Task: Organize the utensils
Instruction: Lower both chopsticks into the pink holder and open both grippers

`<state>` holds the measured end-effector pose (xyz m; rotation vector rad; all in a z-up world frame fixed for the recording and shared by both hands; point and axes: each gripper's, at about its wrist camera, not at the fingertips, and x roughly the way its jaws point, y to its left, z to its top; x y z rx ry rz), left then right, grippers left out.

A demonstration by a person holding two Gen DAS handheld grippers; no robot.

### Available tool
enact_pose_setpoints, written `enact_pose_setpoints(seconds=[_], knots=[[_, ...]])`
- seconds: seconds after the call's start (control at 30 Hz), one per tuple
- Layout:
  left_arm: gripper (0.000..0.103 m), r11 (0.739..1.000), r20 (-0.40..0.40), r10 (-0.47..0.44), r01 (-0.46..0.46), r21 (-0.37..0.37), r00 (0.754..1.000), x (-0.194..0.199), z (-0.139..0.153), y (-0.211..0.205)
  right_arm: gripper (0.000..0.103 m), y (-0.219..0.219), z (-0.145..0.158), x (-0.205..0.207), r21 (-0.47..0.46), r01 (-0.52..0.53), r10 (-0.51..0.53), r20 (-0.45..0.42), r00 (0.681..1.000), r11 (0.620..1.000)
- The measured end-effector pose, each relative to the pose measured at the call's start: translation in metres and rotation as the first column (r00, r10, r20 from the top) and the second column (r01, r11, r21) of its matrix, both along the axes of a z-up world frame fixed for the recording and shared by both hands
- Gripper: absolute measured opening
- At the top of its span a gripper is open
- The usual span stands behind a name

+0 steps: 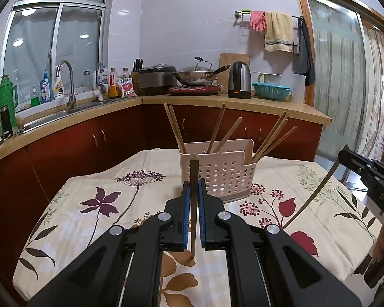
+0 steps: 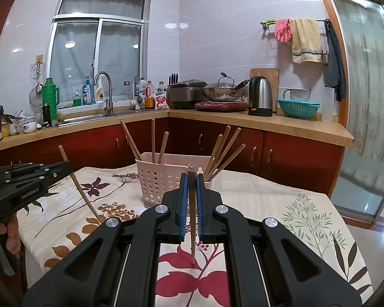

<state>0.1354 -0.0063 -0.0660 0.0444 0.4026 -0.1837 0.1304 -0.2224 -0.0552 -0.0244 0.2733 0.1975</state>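
The table, spread with a flowered cloth, carries everything the task concerns. It stands in front of the L-shaped kitchen counter, which holds a wok, a kettle and a colander that play no part here.

Toward the table's far edge stands the perforated pink utensil holder, upright and set where both hands can reach it. It appears to be split into compartments. Several wooden chopsticks already lean out of it, fanned against its rim because they are longer than it is deep, so part of the sorting looks done.

The left gripper is clenched on a single chopstick. The stick is held nearly upright, its upper end in front of the holder and its lower end just above the cloth or touching it. In the right wrist view the same stick slants up through the jaws.

The right gripper is likewise clamped on its own chopstick, held steeply, thin end down over the red flower at the near edge. Gripping near the thick end and keeping the sticks upright would suit dropping them tip-first into the holder, which I judge to be the step in hand.
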Motion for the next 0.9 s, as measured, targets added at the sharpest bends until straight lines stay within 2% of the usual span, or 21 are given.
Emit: enact_pose_setpoints(seconds=[0.17, 0.43, 0.77, 0.9], knots=[[0.007, 1.000, 0.010, -0.019, 0.020, -0.022, 1.000, 0.001, 0.010, 0.001, 0.007, -0.003, 0.012, -0.002, 0.024, -0.010, 0.010, 0.024, 1.000, 1.000], [0.007, 0.998, 0.121, -0.045, 0.050, -0.041, 0.992, 0.010, 0.053, 0.000, 0.007, -0.009, 0.052, 0.008, 0.058, -0.035, 0.027, 0.124, 0.992, 0.998], [0.007, 0.997, 0.289, -0.052, 0.064, -0.035, 0.956, 0.045, 0.106, -0.010, 0.007, -0.014, 0.095, 0.048, 0.072, -0.047, 0.027, 0.254, 0.967, 0.996], [0.007, 0.997, 0.325, -0.051, 0.066, -0.035, 0.944, 0.062, 0.117, -0.013, 0.007, -0.016, 0.105, 0.069, 0.076, -0.050, 0.026, 0.290, 0.957, 0.996]])
